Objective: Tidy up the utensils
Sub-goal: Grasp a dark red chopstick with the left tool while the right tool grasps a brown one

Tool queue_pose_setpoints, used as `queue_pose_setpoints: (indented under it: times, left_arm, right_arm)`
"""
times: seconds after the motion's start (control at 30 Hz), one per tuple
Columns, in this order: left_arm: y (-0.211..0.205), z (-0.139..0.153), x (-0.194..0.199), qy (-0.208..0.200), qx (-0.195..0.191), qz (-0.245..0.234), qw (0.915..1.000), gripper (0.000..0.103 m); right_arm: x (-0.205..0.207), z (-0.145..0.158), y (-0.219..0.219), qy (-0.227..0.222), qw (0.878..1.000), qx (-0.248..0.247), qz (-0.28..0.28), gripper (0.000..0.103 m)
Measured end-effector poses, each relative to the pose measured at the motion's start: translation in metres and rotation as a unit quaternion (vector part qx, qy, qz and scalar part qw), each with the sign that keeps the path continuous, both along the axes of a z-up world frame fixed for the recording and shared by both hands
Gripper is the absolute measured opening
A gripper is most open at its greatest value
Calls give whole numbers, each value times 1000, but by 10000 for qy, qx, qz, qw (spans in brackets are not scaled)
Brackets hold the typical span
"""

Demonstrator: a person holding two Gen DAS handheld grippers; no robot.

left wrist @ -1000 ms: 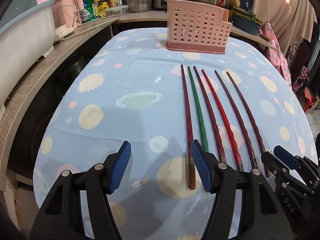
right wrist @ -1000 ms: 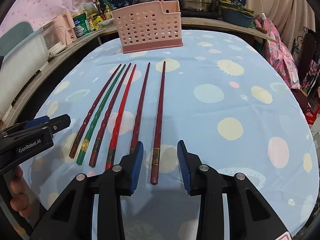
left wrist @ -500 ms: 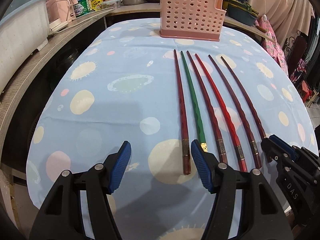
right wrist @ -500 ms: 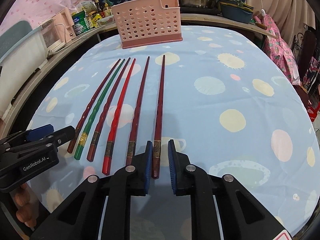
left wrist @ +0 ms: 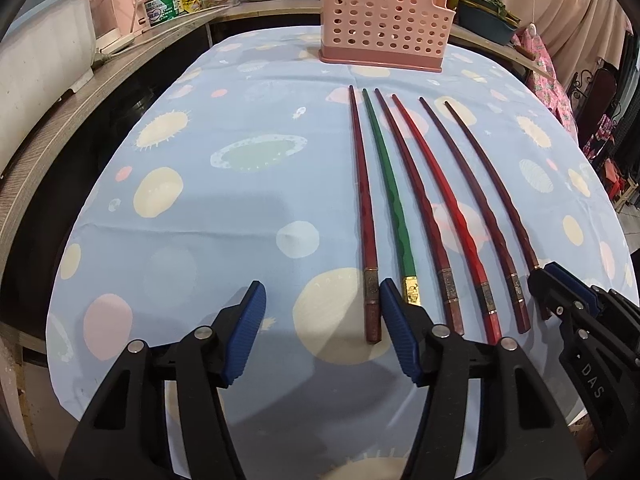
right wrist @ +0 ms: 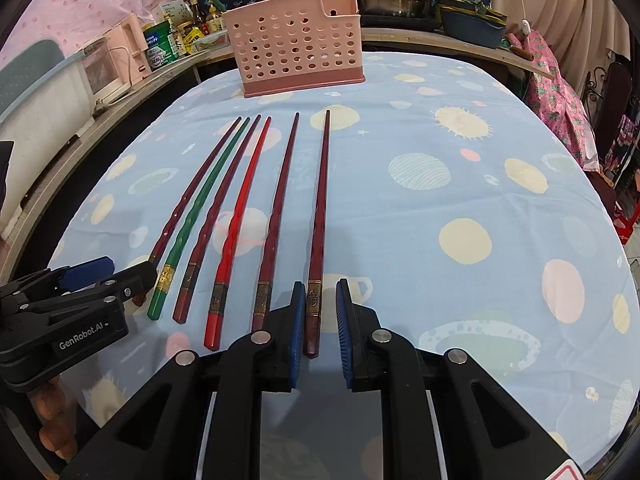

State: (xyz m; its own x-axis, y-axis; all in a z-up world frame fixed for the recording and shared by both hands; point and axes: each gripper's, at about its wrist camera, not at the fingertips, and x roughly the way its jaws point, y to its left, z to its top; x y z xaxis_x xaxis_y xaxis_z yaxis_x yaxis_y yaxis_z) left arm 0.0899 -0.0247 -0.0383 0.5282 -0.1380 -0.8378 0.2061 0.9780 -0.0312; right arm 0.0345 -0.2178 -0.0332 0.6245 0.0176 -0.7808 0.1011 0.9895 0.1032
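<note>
Several long chopsticks lie side by side on the blue patterned tablecloth, one of them green and one bright red. My left gripper is closing around the near end of the leftmost dark red chopstick, which lies just inside the right pad with a wide gap on its left. My right gripper stands narrow around the handle of the rightmost dark red chopstick, and a slit still shows at the right pad. The pink perforated utensil basket stands at the table's far side.
A wooden counter curves along the left with a white tub, a pink appliance and bottles. Pots and a blue bowl stand behind the basket. Each gripper shows in the other's view: the left and the right.
My right gripper's jaws have narrowed from wide apart to close around the rightmost chopstick's handle. The left gripper has shifted slightly, and the chopstick ends sit a little farther up its view.
</note>
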Motion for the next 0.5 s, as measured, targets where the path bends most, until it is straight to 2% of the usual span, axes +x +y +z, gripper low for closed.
queue_pose_setpoints:
  times: [0.2,0.23,0.3,0.37,0.5]
  left_arm:
    - [2,2,0,32,-103,-5,9999,35]
    - [2,2,0,40,-121,-19,9999,29]
    - [2,3,0,78,-176,-51,9998,23]
    - [2,3,0,147,-276,-110,9995,10]
    - [2,3,1,204,-351,-159,9991,8]
  right_arm:
    - [0,0,0,3,10000,14,1,15]
    - [0,0,0,4,10000,13,2,15]
    - [0,0,0,4,10000,9,6,15]
    - [0,0,0,4,10000,12,4,14]
    - [0,0,0,10,10000,31,-6,9]
